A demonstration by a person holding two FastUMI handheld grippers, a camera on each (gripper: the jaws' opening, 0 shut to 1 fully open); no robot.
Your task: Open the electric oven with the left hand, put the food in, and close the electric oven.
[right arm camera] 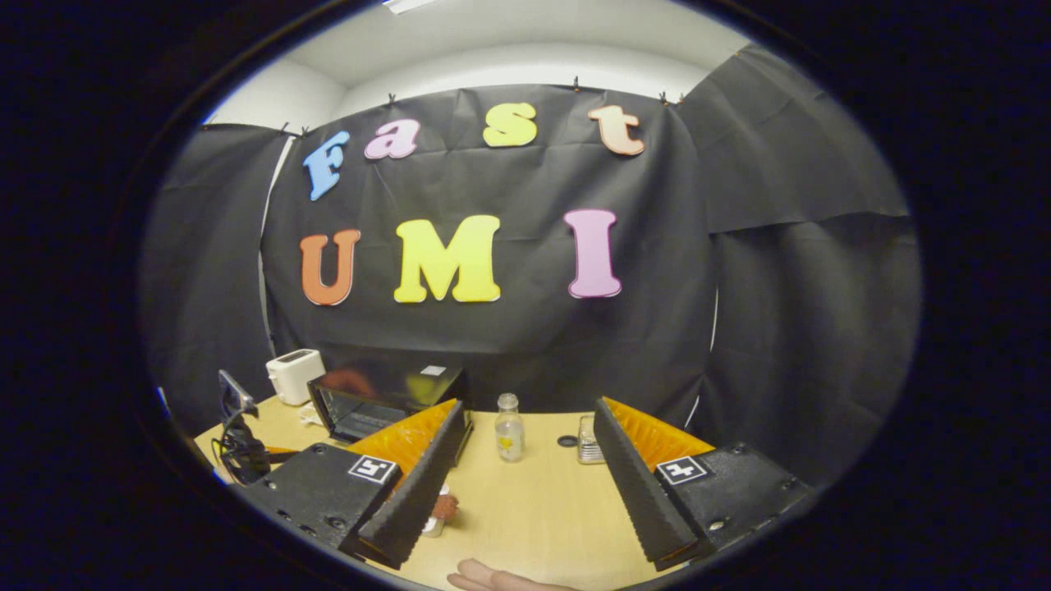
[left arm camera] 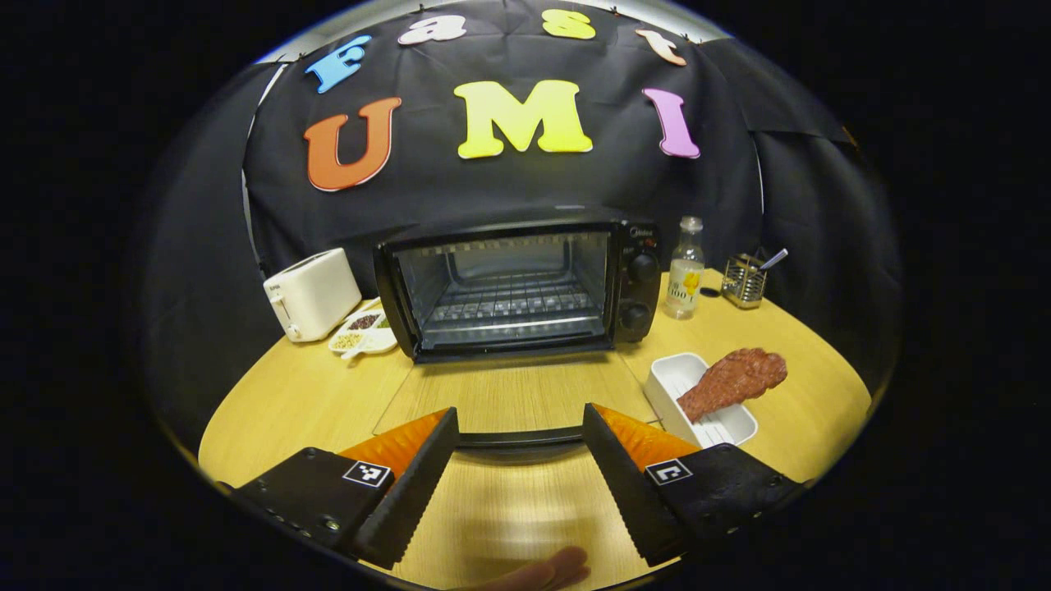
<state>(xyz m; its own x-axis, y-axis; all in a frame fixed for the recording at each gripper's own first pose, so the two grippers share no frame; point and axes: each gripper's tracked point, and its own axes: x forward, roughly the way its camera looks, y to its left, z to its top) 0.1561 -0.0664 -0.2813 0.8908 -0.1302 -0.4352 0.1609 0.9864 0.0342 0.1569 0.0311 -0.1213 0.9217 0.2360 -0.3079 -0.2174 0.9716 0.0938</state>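
So the electric oven (left arm camera: 517, 283) sits at the back of the round wooden worktop (left arm camera: 509, 509) with its door (left arm camera: 509, 398) dropped all the way down, lying flat toward the camera. In the left gripper view the left tongs (left arm camera: 520, 435) are spread wide apart, gripping nothing, and the door's dark handle (left arm camera: 519, 437) runs right across the gap between the two fingertips. Can't tell if either tip actually touches it. The oven cavity with its wire rack (left arm camera: 509, 304) is at 12 o'clock from those tongs.

The food (left arm camera: 731, 382), a reddish-brown drumstick-looking piece, lies tilted across a white tray (left arm camera: 675, 379) at about 2 o'clock from the left tongs, just beside the right edge of the open door. Its fat end hangs over the tray's rim.

Other bits: a white toaster (left arm camera: 310, 294) at 10 o'clock, a small dish of seeds (left arm camera: 363, 331) next to it, a clear bottle (left arm camera: 686, 269) right of the oven, and a metal holder (left arm camera: 744, 281) past that.

In the right gripper view, the right tongs (right arm camera: 532, 443) are wide open too, holding nothing and aimed at the bottle (right arm camera: 509, 428). The oven (right arm camera: 386, 398) is at 10 o'clock from them, and a bit of the food (right arm camera: 444, 507) peeks out just by the left finger at around 8 o'clock.
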